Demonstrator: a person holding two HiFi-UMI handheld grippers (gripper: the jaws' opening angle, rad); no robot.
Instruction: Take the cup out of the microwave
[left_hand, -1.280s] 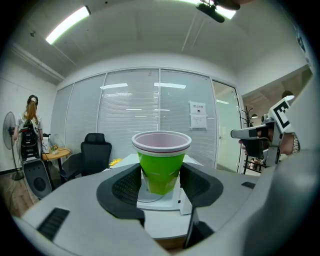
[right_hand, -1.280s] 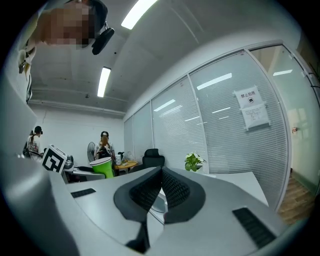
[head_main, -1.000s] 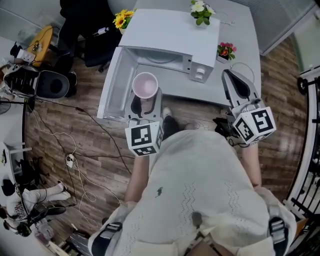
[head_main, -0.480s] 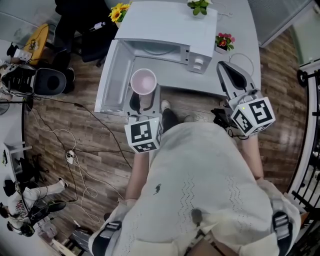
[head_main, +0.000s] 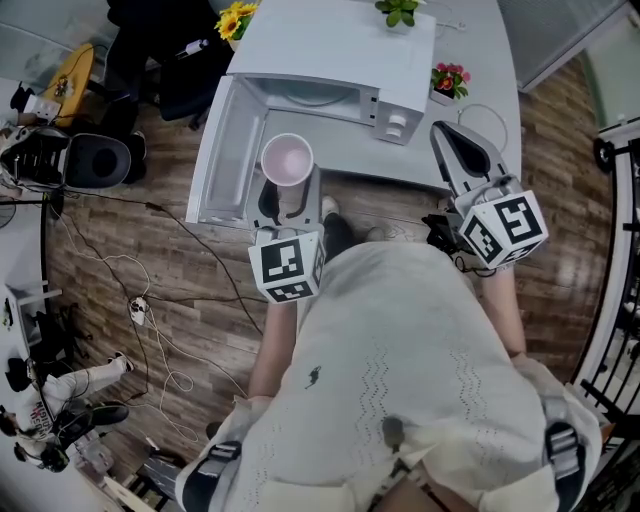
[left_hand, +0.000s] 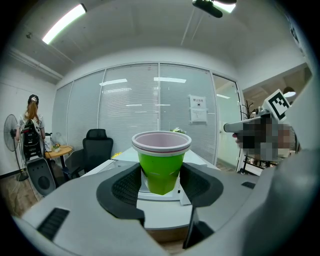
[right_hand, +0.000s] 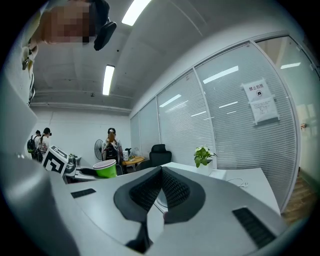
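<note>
The microwave (head_main: 335, 45) stands door open; just in front of its cavity the cup (head_main: 287, 160) is upright, pinched at mid-wall by the left gripper (head_main: 288, 200), the right gripper (head_main: 450, 140) to the microwave's right pressed together, empty. Cup judged light, thin-walled, crushable: hold gently below the rim. No brand legible on it; wall notice (left_hand: 198, 109) beyond the microwave unreadable.

Wood floor (head_main: 110, 250), grey table (head_main: 480, 90), blinded glass wall (left_hand: 130, 110), black chair (left_hand: 95, 145)
</note>
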